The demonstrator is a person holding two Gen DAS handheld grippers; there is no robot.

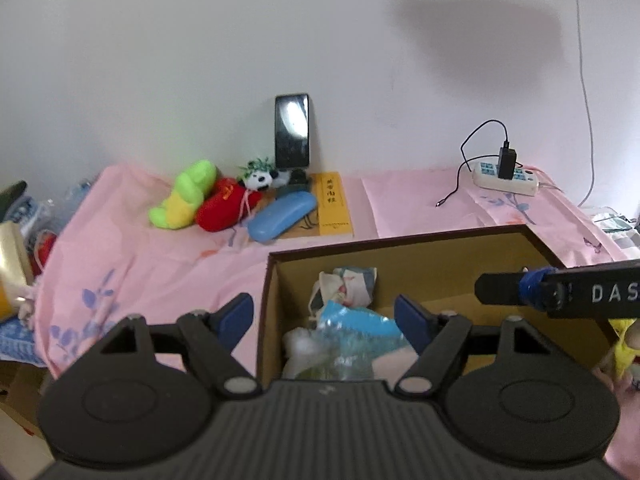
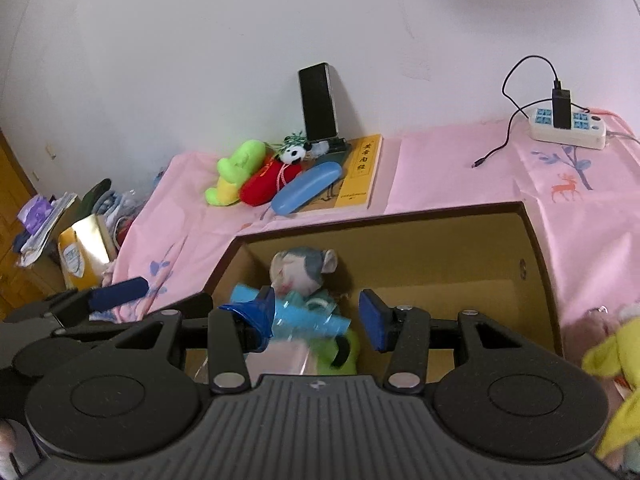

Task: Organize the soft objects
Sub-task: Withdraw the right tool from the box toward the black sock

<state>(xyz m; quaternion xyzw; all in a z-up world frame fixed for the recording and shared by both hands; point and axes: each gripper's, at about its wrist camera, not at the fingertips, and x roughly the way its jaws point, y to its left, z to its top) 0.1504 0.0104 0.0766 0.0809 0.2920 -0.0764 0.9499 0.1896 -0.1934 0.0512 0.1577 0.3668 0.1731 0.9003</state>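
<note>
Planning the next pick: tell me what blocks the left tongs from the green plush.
Nothing visible blocks it. The left tongs hang open over the box's left wall; bare pink cloth lies between them and the green plush, which rests against the red plush.

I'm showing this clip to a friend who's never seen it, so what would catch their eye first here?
Probably the bright plush pile at the back of the pink cloth: a green toy, a red one and a small panda, beside a blue case. Next, the open brown box in front, already holding soft things, with both open grippers over it.
</note>
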